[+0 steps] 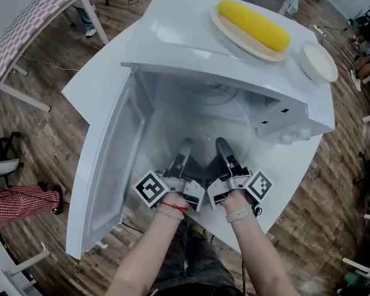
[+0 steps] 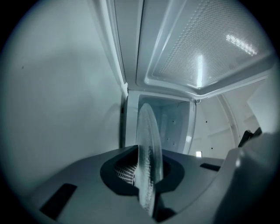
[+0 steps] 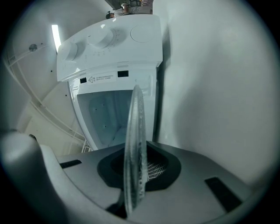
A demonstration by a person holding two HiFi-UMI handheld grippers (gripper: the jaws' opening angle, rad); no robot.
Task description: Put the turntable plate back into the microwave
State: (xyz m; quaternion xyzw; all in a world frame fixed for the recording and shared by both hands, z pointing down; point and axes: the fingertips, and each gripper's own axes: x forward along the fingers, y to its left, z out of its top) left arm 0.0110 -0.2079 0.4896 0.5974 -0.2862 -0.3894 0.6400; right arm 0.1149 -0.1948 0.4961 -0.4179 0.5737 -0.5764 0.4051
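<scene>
Inside the open white microwave (image 1: 184, 46), your left tongs (image 1: 186, 145) and right tongs (image 1: 221, 144), side by side, each pinch the near rim of the clear round glass turntable plate (image 1: 199, 121) ahead of them.

Corn (image 1: 254, 24) on plate (image 1: 239, 38), white dish (image 1: 318, 61) nr it; wood floor (image 1: 44, 129).

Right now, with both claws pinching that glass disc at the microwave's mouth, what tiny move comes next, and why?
Probably lower the turntable plate gently until it lies flat on the floor of the microwave. The left gripper and right gripper each clamp its near rim, the door stands open, and most of the plate seems to reach inside the cavity.
</scene>
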